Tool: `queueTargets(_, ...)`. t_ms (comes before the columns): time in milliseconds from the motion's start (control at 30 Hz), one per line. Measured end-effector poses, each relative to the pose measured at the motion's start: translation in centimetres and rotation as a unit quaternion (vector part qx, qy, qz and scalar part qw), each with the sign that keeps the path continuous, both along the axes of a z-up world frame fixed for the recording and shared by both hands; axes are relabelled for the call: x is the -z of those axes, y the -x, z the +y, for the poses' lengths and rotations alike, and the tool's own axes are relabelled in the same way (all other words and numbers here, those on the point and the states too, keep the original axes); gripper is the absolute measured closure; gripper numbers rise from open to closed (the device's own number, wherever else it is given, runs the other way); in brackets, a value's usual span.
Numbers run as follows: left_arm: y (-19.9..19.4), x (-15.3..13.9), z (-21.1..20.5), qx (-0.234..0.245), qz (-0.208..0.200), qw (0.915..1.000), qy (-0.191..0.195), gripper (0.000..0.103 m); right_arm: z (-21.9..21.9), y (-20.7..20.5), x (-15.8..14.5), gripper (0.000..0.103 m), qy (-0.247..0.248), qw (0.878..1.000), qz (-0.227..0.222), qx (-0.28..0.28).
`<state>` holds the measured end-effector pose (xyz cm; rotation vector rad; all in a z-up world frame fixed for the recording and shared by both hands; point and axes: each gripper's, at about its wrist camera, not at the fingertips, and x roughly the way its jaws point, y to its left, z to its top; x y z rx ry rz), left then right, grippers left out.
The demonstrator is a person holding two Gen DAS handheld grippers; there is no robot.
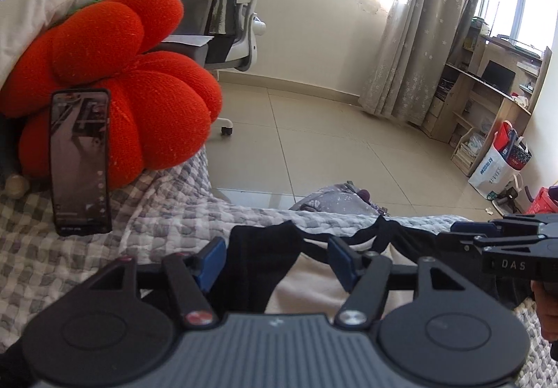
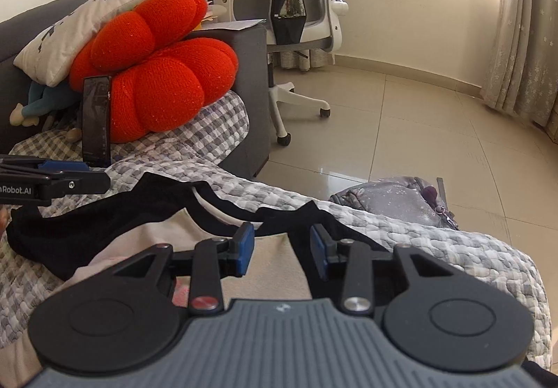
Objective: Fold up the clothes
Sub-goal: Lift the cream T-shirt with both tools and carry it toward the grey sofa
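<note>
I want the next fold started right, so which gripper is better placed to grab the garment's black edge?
Probably the right gripper: it is open, with the garment's black edge running between its pads. The left gripper, also open, frames mostly pale fabric.

A knitted red cushion [image 2: 157, 67] leans beside a glossy black phone [image 2: 96, 122] on a quilted checked cloth cover [image 2: 436, 241]. The black-and-cream garment [image 2: 265, 269] is soft matt fabric. Floor tiles [image 2: 401, 129] shine smooth. Matt black plastic grippers carry blue rubbery pads [image 2: 246, 248].
</note>
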<state>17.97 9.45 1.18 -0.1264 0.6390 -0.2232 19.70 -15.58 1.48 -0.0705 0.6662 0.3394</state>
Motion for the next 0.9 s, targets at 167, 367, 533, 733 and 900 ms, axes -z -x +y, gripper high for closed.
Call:
queueTargets(167, 2.7, 0.2, 4.7, -0.04, -0.007, 0.9992, -0.006, 0.031, 3.1, -0.3, -0.5, 0.062, -0.003, 1.0, 0.0, -0.027)
queueTargets(367, 5.4, 1.6, 9.8, -0.075, -0.008, 0.9971, -0.001, 0.025, 6.8, -0.7, -0.6, 0.059, -0.017, 0.998, -0.001, -0.06)
queueTargets(533, 6.5, 3.9, 12.7, -0.103, -0.002, 0.9945, -0.016, 0.024, 9.4, -2.0, 0.8, 0.058, -0.035, 0.996, 0.006, -0.086)
queueTargets(733, 6.6, 6.9, 15.4, -0.139, 0.009, 0.9901, -0.02, 0.024, 12.0, -4.2, 3.3, 0.058, -0.056, 0.993, 0.021, -0.105)
queueTargets(900, 6.8, 7.8, 16.2, -0.147, 0.006, 0.9891, -0.005, 0.024, 12.6, -5.3, 5.4, 0.058, -0.084, 0.991, 0.034, -0.1)
